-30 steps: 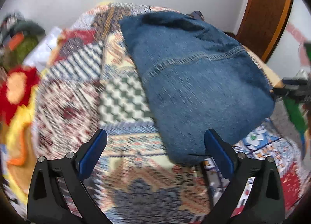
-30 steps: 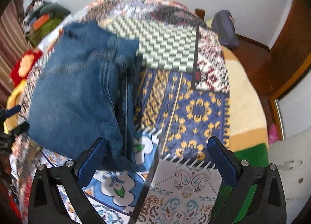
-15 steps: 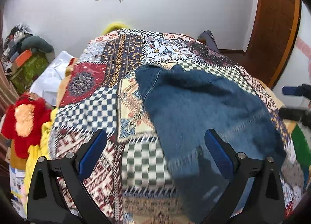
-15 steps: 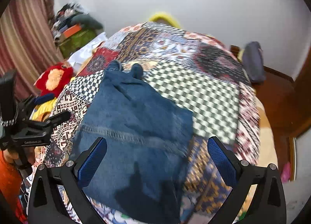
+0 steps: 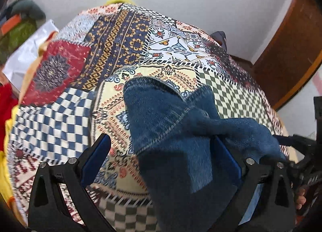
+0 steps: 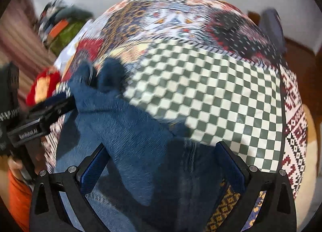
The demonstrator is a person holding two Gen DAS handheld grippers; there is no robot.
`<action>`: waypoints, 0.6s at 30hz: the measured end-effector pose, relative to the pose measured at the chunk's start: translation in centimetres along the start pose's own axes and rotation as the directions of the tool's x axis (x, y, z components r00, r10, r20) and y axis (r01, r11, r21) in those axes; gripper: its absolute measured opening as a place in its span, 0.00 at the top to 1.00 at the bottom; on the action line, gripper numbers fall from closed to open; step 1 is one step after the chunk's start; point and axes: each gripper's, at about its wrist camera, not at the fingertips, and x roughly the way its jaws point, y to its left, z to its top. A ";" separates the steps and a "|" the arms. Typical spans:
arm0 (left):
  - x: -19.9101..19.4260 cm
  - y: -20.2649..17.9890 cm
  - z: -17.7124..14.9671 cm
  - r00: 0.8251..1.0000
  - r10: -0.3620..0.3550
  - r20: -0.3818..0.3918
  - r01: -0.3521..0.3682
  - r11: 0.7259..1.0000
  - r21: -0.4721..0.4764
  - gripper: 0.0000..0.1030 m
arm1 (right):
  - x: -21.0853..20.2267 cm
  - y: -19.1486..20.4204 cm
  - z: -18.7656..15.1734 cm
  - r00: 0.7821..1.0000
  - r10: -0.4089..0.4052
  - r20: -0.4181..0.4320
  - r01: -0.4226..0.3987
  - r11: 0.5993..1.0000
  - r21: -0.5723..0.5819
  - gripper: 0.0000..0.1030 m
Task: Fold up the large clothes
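Observation:
Folded blue jeans point(image 5: 171, 129) lie on a patchwork bedspread point(image 5: 112, 46), leg ends pointing away. My left gripper point(image 5: 161, 155) is open, low over the jeans' near part; denim lies between its fingers. My right gripper point(image 6: 163, 161) is open and sits just above the jeans point(image 6: 128, 123) too. The left gripper shows at the left of the right wrist view point(image 6: 48, 109), against the jeans' left edge. The right gripper shows at the right edge of the left wrist view point(image 5: 301, 151).
A red and yellow soft toy point(image 6: 43, 85) and piled clothes point(image 6: 60, 24) lie left of the bed. A white wall stands behind. A brown wooden door point(image 5: 287, 44) is to the right. A dark bag point(image 6: 271, 22) sits by the bed's far right corner.
Both grippers have moved forward and down over the jeans. The jeans now fill the space between the fingers in both views. Both stay open.

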 end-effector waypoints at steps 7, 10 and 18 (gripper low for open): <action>-1.5 -0.4 0.8 0.998 0.032 0.051 -0.031 0.999 -0.016 0.01 | -2.9 -5.6 0.4 0.990 -0.117 0.084 0.103 0.983 0.152 0.00; -4.0 0.1 1.6 0.992 0.071 0.106 -0.069 0.997 -0.020 0.01 | -5.1 -6.7 -0.2 0.989 -0.106 0.106 0.088 0.983 0.162 0.00; -8.8 0.8 -0.1 0.994 0.043 0.099 -0.045 0.999 0.020 0.01 | -10.8 -4.1 -3.6 0.983 -0.051 0.177 0.043 0.998 0.050 0.00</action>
